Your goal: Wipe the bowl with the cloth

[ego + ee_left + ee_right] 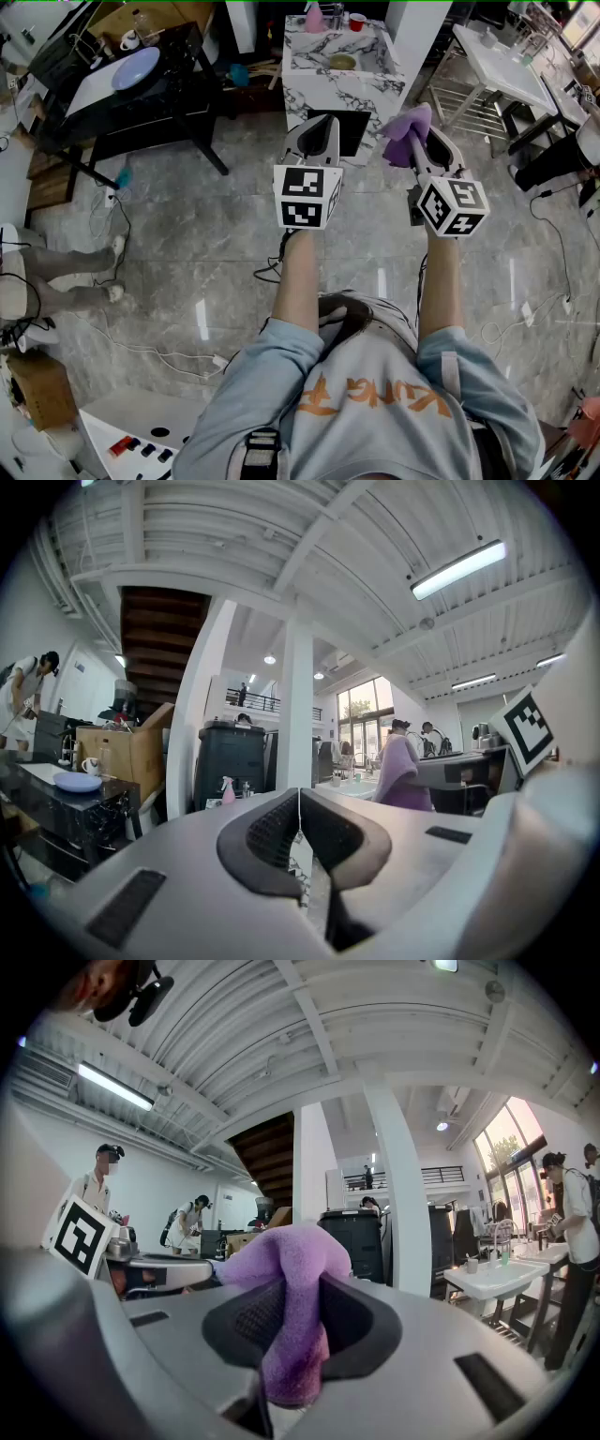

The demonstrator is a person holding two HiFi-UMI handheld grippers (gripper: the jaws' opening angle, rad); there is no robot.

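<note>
Currently right tool (294, 1324) pinches cloth (289, 1255), left tool (300, 829) closed.

bright, even light from ceiling tubes (457, 569) and windows (366, 712); fisheye bending and dark corners; floor (202, 319) glare

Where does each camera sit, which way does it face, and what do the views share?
Head view: on the person's head, looking steeply down at the floor; both forearms, the left tongs and right tongs show.
Left gripper view: on the left tongs, facing level; its shut, empty jaws show.
Right gripper view: on the right tongs, facing level; jaws shut on the purple cloth.
Shared: the cloth, in all three.
</note>
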